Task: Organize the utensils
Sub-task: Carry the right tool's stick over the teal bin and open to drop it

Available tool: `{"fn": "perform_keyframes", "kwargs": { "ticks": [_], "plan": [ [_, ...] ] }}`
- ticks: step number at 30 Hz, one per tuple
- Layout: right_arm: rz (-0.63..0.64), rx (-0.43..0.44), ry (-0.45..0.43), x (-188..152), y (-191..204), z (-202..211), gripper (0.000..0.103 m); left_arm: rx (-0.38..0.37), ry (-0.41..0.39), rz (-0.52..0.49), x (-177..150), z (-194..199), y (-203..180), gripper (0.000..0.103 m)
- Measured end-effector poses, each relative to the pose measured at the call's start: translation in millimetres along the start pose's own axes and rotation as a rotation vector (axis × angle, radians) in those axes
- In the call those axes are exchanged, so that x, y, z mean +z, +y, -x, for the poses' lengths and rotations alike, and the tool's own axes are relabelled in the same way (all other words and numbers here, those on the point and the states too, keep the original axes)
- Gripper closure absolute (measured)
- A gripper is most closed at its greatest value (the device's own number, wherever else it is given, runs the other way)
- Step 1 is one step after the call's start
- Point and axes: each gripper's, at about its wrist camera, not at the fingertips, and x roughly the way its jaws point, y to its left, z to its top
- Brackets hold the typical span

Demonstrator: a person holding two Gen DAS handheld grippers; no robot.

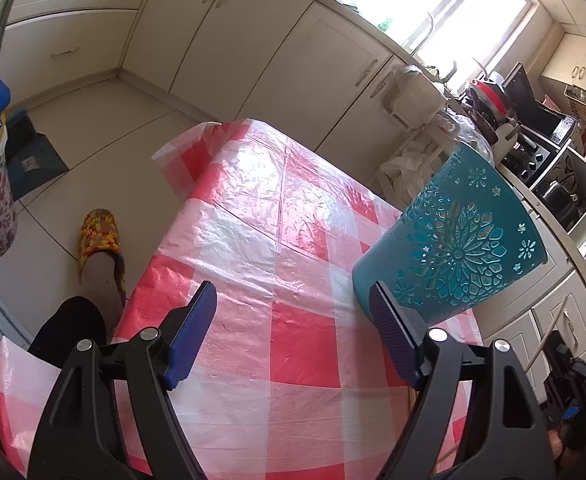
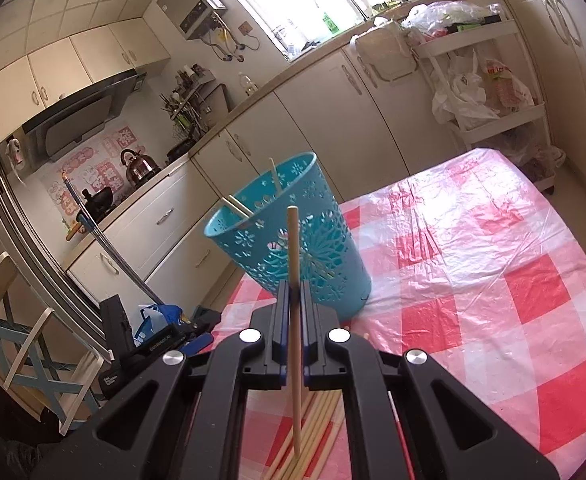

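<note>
A: Left gripper (image 1: pixel 293 308)?
B: Released, jaws wide over the table (image 1: pixel 253 184), nothing between them. The basket (image 1: pixel 453 248) stands just beside its right finger.

A: Right gripper (image 2: pixel 293 292)?
B: Clenched on a chopstick (image 2: pixel 293 248), long axis upright, tip up, in front of the basket. More chopsticks (image 2: pixel 317 432) lie on the table beneath; some lean inside the basket.

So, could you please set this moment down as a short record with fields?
surface: table under a red-and-white checked plastic cloth
container: teal perforated plastic basket, upright on the cloth, chopsticks inside
right gripper: jaws shut on one pale wooden chopstick, held upright
left gripper: jaws open, nothing between them, beside the basket
remaining: loose pile of pale chopsticks on the cloth below the right gripper
</note>
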Motion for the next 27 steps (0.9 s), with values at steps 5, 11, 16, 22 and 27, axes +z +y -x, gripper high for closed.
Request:
{"fn": "perform_keyframes", "kwargs": {
  "ticks": [5,11,16,22,27],
  "plan": [
    [0.042,0.009,-0.056,13.7,16.0,16.1,0.097,0.0,0.008,-0.002,-0.4,-2.7,-1.5,0.028],
    [0.111,0.031,-0.11,44.1,44.7,33.7,0.097,-0.001,0.009,-0.001,-1.2,-3.3,-1.6,0.028],
    [0.182,0.057,-0.157,84.0,75.8,44.9,0.097,-0.003,0.008,0.001,-1.5,-3.4,-1.7,0.028],
    [0.255,0.041,-0.215,134.1,107.5,36.8,0.097,-0.009,0.006,0.007,-2.2,-3.7,-0.8,0.028],
    [0.307,-0.036,-0.186,148.8,113.8,-5.9,0.097,-0.015,0.005,0.013,-2.1,-3.2,0.7,0.028]
  ]
}}
